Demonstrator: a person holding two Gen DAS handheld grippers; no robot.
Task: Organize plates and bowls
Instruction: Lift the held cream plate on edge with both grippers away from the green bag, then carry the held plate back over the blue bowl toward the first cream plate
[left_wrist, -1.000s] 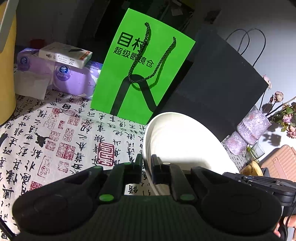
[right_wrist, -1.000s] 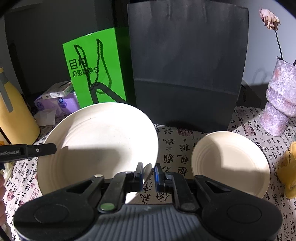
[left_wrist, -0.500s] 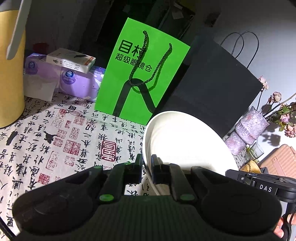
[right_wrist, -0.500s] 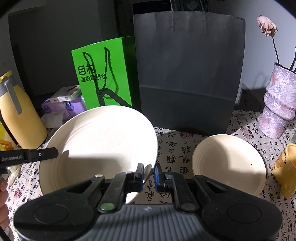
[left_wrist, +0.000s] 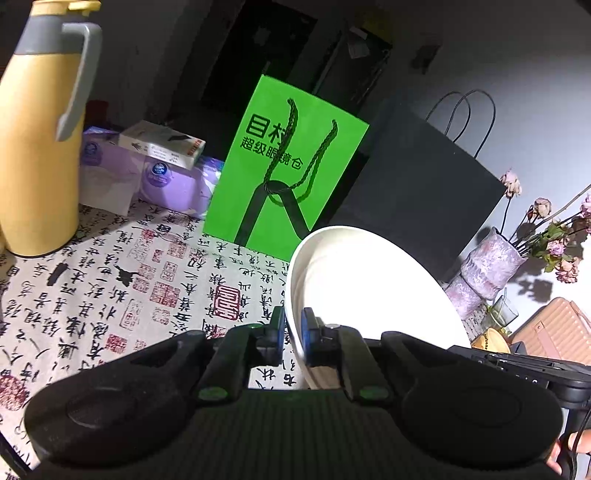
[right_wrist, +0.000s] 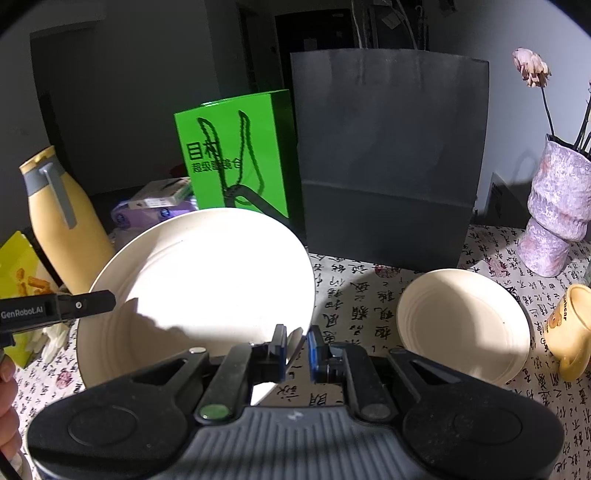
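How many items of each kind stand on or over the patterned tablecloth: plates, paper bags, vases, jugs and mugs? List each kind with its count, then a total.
Plates: 2, the large plate and the small plate
Paper bags: 2, the green bag and the black bag
Vases: 1, the purple vase
Jugs: 1, the yellow jug
Mugs: 1, the yellow mug
Total: 7

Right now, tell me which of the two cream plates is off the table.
The large plate, tilted and clamped at its rim by the left gripper and right gripper. The small plate lies flat on the tablecloth.
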